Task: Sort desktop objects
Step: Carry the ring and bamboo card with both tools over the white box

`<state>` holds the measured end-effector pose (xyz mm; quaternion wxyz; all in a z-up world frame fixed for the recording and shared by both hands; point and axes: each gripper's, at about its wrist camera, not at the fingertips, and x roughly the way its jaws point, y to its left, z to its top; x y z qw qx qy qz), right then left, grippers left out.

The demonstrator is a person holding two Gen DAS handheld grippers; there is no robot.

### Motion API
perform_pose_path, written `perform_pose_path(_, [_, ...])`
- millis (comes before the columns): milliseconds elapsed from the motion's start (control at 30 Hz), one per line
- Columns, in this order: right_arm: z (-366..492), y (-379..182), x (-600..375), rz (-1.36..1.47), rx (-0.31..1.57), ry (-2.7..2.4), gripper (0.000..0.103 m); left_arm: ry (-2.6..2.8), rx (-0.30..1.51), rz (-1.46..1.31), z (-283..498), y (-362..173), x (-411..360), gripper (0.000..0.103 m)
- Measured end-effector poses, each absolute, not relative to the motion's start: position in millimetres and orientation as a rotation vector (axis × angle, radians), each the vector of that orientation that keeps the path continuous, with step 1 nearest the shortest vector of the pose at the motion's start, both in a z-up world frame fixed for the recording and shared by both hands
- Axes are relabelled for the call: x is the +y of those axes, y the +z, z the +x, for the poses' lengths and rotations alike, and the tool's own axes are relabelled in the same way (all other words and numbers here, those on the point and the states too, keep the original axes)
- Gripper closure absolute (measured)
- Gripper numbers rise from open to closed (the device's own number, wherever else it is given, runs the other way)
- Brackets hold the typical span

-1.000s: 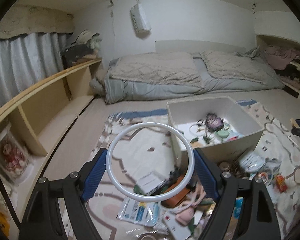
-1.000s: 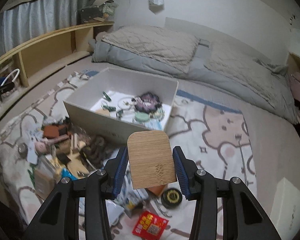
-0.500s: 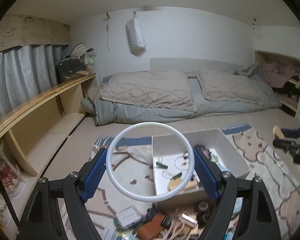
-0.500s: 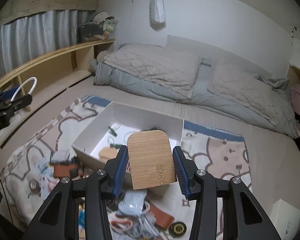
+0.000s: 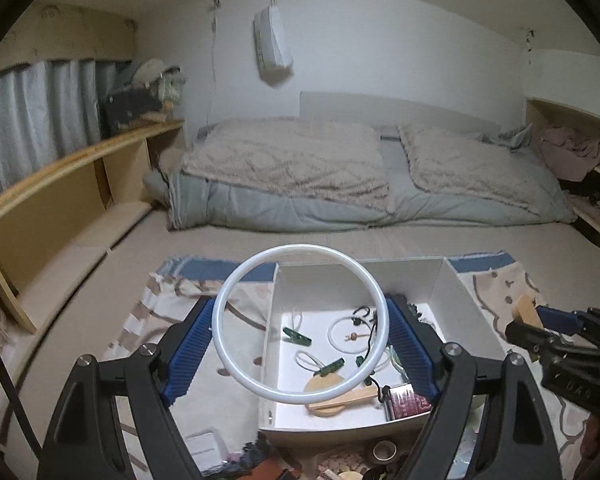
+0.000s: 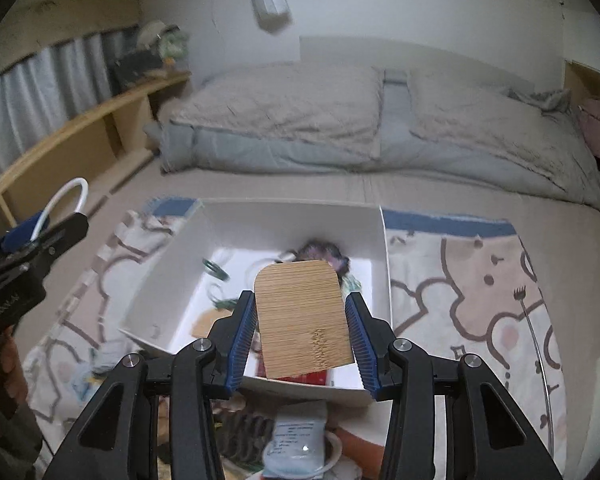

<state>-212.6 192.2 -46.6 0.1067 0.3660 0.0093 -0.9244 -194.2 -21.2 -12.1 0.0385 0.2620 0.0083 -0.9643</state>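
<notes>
My left gripper (image 5: 300, 326) is shut on a white plastic ring (image 5: 228, 344) and holds it above the left wall of the white box (image 5: 456, 292); the ring also shows at the left of the right wrist view (image 6: 66, 196). My right gripper (image 6: 302, 316) is shut on a flat bamboo plate (image 6: 304, 320) and holds it over the near right part of the white box (image 6: 172, 256). The bamboo plate's edge shows at the right of the left wrist view (image 5: 526, 312). The box holds rings, green clips, a wooden disc and a purple item.
Loose clutter lies on the patterned rug (image 6: 480, 280) in front of the box: a white packet (image 6: 296, 440), a tape roll (image 5: 384, 450) and other small things. A bed with grey quilts (image 5: 300, 172) lies behind. A wooden shelf (image 5: 68, 184) runs along the left wall.
Both grippers have moved forward and now hang over the white box, each still holding its object. The clutter pile has slid down to the bottom of both views.
</notes>
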Motion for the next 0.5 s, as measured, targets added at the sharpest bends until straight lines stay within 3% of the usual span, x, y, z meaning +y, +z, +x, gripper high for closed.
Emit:
perform_pose_path(300, [-255.0,-97.8,198.0,1.269,0.002,-2.699,0.057,-2.944,-0.014,0.938,-242.7,-51.8,-3.2,0.018])
perform_pose_path(500, [-272.5,-112.7,202.9,1.322,-0.023,-2.691,0.057,-2.922,0.138,1.055,-278.2,-67.5,-3.6,0.019])
